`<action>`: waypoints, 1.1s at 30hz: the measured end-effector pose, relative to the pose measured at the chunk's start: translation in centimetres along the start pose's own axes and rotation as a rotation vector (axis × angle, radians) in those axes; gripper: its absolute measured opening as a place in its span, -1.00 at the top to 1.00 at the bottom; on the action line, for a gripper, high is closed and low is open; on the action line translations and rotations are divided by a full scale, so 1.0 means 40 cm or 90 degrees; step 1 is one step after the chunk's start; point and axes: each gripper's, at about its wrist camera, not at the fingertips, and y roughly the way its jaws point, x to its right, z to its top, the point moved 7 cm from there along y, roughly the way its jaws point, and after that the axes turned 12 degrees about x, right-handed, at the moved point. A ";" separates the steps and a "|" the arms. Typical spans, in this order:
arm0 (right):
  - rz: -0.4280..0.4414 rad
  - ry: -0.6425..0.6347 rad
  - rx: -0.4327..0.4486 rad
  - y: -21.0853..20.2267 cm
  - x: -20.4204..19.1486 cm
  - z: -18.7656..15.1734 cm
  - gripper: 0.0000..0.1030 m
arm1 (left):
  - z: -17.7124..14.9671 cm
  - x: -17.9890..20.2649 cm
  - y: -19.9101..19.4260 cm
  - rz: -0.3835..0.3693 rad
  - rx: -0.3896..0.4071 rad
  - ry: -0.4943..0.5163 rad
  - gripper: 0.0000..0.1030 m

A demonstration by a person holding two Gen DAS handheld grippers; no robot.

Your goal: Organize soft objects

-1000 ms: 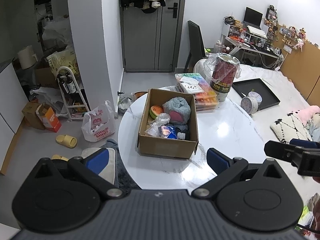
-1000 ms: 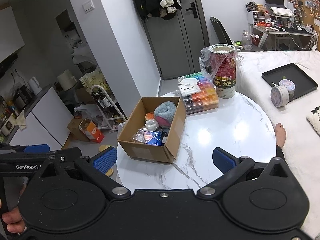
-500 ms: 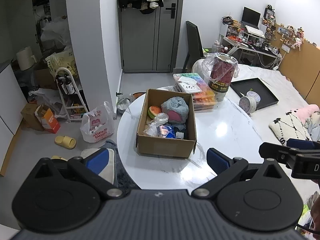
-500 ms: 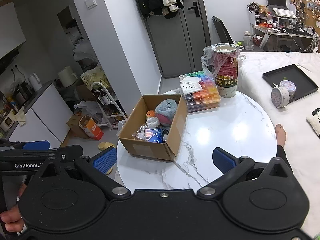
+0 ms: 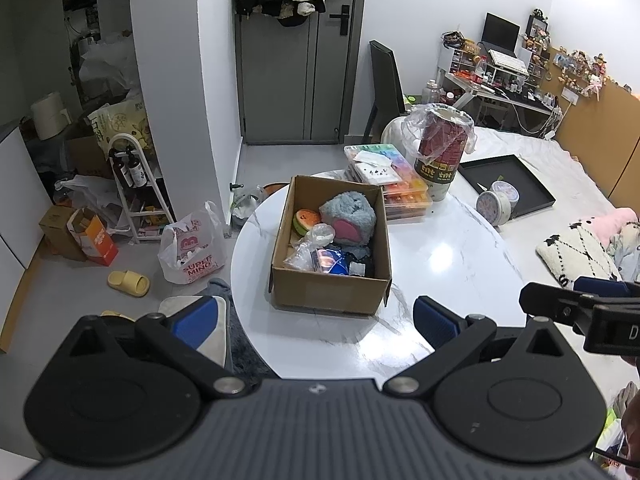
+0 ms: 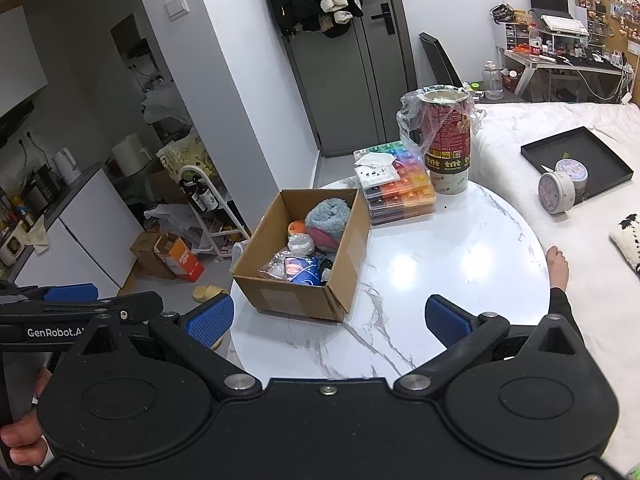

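An open cardboard box (image 5: pixel 328 292) (image 6: pixel 296 300) stands on the round white marble table (image 5: pixel 448 256) (image 6: pixel 460 256). It holds a blue-grey and pink plush (image 5: pixel 349 216) (image 6: pixel 326 220), an orange round soft toy (image 5: pixel 305 221), a crinkled clear bag (image 5: pixel 308 246) and a blue packet (image 5: pixel 332 261). My left gripper (image 5: pixel 314 318) is open and empty, held back from the table's near edge, in front of the box. My right gripper (image 6: pixel 326 316) is open and empty, also short of the table, to the right of the box.
A stack of coloured organizer cases (image 5: pixel 392 184) and a tall red can in plastic wrap (image 5: pixel 440 156) stand behind the box. A bed with a black tray (image 5: pixel 516 184) lies right. Bags, a rack and slippers (image 5: pixel 128 282) clutter the floor left.
Both grippers have drawn slightly back and up; the box and table look a little farther away. Both stay open and empty.
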 end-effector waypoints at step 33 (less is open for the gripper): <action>-0.026 -0.011 -0.006 -0.010 0.023 -0.011 -1.00 | -0.012 0.029 0.006 -0.022 -0.005 0.007 -1.00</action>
